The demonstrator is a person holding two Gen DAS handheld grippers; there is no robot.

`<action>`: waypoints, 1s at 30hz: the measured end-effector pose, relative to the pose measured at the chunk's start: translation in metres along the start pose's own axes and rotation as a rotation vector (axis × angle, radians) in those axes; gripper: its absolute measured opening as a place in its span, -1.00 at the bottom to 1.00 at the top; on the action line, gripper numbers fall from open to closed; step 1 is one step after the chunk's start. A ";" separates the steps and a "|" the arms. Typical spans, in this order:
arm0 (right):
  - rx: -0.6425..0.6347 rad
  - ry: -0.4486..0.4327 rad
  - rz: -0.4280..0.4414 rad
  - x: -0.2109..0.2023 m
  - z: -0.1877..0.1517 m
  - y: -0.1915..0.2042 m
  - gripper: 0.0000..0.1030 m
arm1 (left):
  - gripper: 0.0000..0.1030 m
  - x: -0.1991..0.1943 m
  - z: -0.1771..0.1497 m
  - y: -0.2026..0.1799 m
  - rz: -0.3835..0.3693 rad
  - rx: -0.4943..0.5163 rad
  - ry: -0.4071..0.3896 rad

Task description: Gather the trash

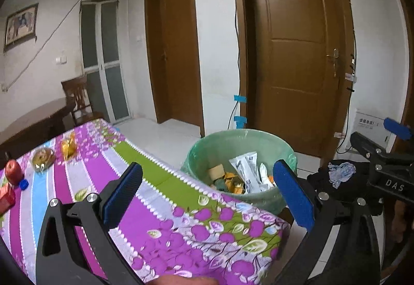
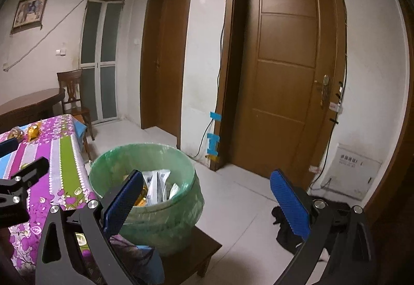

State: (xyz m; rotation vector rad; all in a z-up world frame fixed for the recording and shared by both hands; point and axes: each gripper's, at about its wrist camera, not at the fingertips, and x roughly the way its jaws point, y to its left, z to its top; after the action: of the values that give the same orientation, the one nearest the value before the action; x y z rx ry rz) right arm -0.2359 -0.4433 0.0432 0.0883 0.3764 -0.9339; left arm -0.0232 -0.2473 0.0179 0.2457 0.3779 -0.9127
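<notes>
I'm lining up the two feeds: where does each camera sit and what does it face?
Left wrist: behind the open left gripper, facing the tablecloth and bin; the right gripper shows at right.
Right wrist: behind the open right gripper, facing the bin and door; the left gripper shows at left.
Shared: bin, tablecloth, door.

Both wrist cameras look slightly downward, sharing the nearby bin [image 1: 240, 148] and doors.

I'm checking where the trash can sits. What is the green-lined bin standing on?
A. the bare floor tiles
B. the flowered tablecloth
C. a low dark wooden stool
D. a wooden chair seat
C: in the right wrist view the bin rests on a low dark wooden stool, beside the table.
</notes>
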 end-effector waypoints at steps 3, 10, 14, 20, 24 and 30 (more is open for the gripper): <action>0.009 0.036 -0.004 0.002 -0.004 0.003 0.90 | 0.89 -0.001 -0.001 0.009 0.001 -0.028 0.016; 0.012 0.064 -0.008 0.007 -0.008 0.012 0.90 | 0.89 -0.001 -0.004 0.014 0.008 -0.018 0.025; -0.022 0.065 0.031 0.007 -0.007 0.021 0.90 | 0.89 -0.001 -0.007 0.011 0.007 0.000 0.033; -0.081 0.066 0.121 0.003 -0.005 0.028 0.90 | 0.89 -0.001 -0.007 0.012 0.024 0.006 0.033; -0.145 0.042 0.103 0.000 -0.005 0.031 0.90 | 0.89 0.000 -0.005 0.012 0.032 0.014 0.031; -0.133 0.056 0.107 0.002 -0.007 0.026 0.90 | 0.89 0.007 -0.006 0.012 0.026 0.039 0.057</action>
State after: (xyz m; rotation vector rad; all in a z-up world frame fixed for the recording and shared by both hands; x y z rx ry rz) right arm -0.2160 -0.4280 0.0335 0.0128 0.4802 -0.7997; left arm -0.0107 -0.2427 0.0102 0.3122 0.4085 -0.8893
